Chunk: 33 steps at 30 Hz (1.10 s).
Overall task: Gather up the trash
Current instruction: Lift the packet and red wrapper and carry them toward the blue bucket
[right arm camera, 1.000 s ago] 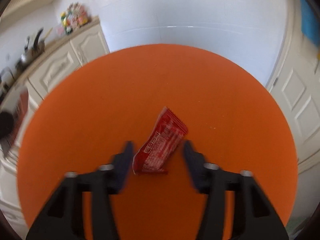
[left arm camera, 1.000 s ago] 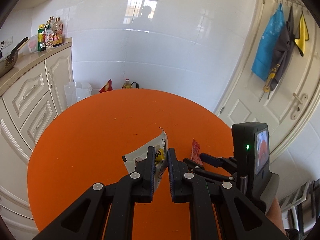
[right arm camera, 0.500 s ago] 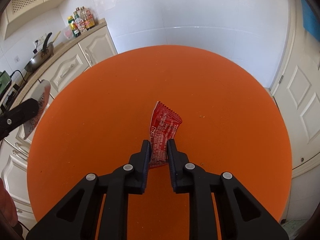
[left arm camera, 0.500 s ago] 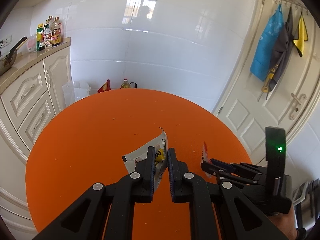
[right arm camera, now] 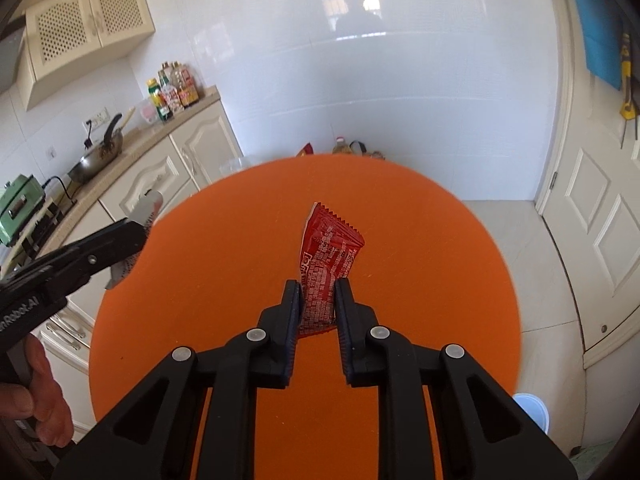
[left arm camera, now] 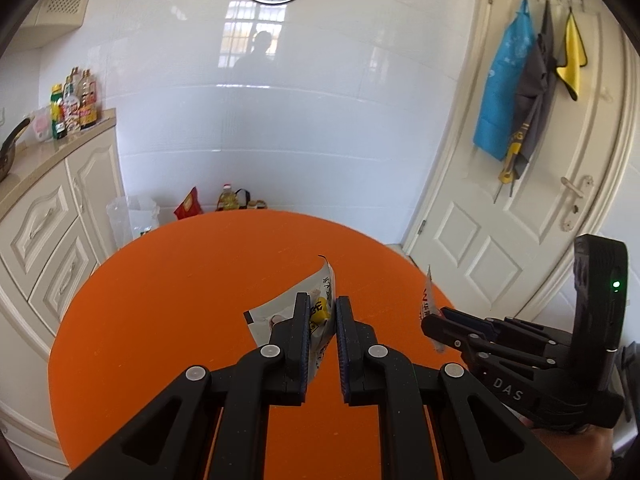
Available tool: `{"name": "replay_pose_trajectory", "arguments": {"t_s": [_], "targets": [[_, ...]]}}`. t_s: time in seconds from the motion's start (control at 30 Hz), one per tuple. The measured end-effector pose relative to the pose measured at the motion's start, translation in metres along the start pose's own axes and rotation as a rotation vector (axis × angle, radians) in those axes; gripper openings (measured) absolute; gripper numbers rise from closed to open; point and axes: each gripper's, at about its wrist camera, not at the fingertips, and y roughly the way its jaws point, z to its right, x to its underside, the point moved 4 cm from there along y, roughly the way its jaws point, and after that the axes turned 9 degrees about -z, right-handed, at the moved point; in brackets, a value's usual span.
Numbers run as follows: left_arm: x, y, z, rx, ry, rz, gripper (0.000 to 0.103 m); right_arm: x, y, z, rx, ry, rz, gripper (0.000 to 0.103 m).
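Observation:
My left gripper (left arm camera: 323,308) is shut on a white and yellow wrapper (left arm camera: 294,306) and holds it above the round orange table (left arm camera: 180,300). My right gripper (right arm camera: 317,294) is shut on a red snack wrapper (right arm camera: 328,252) and holds it above the table (right arm camera: 420,272). In the left wrist view the right gripper (left arm camera: 436,322) is at the right with the red wrapper (left arm camera: 427,300) seen edge-on. In the right wrist view the left gripper (right arm camera: 138,230) is at the left with its wrapper (right arm camera: 146,212).
Cream cabinets (left arm camera: 48,216) with bottles (left arm camera: 74,104) and a pan (right arm camera: 98,156) line the left wall. Bags and an oil bottle (left arm camera: 228,198) stand on the floor beyond the table. A white door (left arm camera: 520,200) with hanging cloths is at the right. A blue-white bin (right arm camera: 532,410) is on the floor.
My right gripper closed on the red wrapper and lifted it off the table. Both grippers have risen, so the views now look higher up the wall.

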Motion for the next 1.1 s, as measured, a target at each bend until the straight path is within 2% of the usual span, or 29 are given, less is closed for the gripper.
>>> {"name": "replay_pose_trajectory", "arguments": {"t_s": [0.17,0.33,0.47,0.7,0.9,1.1], "targets": [[-0.003,-0.009,0.035,0.042,0.061,0.018,0.008,-0.002,-0.035,0.017,0.032,0.021,0.057,0.017],[-0.002,-0.014,0.076,0.102,0.128,0.018,0.008,0.007,-0.073,0.050,0.084,0.065,0.102,0.017],[-0.005,-0.013,0.115,0.165,0.191,0.014,0.008,0.026,-0.106,0.090,0.149,0.120,0.124,0.017],[-0.003,-0.002,0.189,0.299,0.314,-0.026,0.008,0.074,-0.157,0.185,0.280,0.271,0.130,0.017],[0.015,0.043,0.257,0.418,0.398,-0.158,0.008,0.123,-0.169,0.259,0.347,0.418,0.086,0.017],[0.047,0.110,0.308,0.475,0.472,-0.344,0.008,0.180,-0.141,0.329,0.326,0.583,0.003,0.017]]}}
